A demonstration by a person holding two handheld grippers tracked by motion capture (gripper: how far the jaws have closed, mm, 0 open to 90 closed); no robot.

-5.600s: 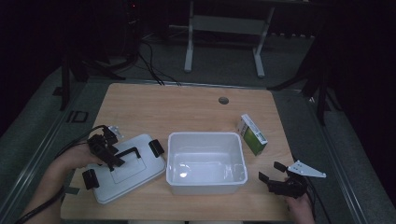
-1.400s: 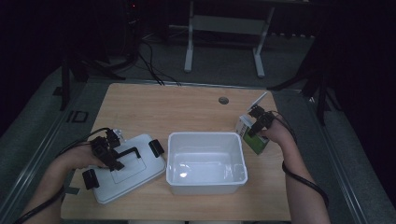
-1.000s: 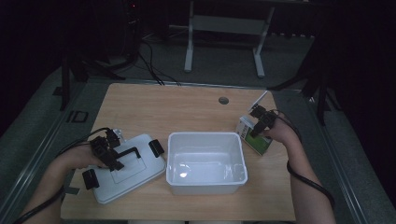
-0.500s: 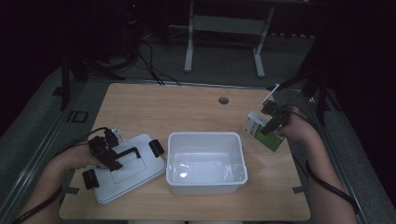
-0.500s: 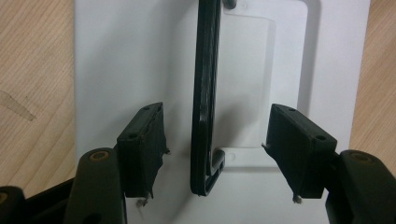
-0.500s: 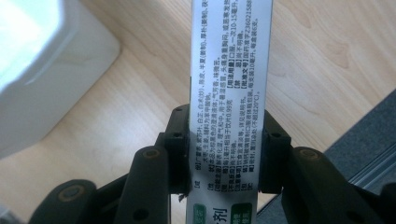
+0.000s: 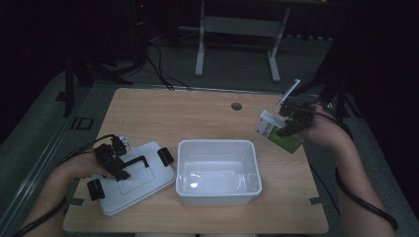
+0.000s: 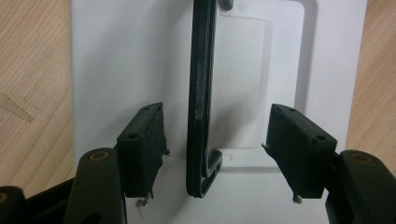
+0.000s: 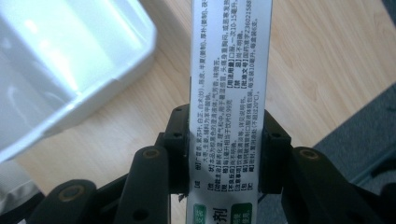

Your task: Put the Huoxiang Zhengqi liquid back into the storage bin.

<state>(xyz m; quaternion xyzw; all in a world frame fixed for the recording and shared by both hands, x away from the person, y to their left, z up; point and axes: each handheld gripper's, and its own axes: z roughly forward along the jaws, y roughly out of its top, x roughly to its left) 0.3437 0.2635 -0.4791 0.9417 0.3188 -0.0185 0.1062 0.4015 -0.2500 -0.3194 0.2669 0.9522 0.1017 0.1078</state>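
Tub (image 7: 218, 170) white and empty, right claw (image 7: 289, 124) clamped on carton (image 7: 276, 132), left claw (image 7: 117, 160) spread wide over lid (image 7: 132, 178).

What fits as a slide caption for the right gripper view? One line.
Right gripper shut on a printed carton, held beside the white bin.

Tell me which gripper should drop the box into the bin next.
Right. The right gripper is shut on the green and white box, lifted beside the white bin. The left gripper is open over the lid handle.
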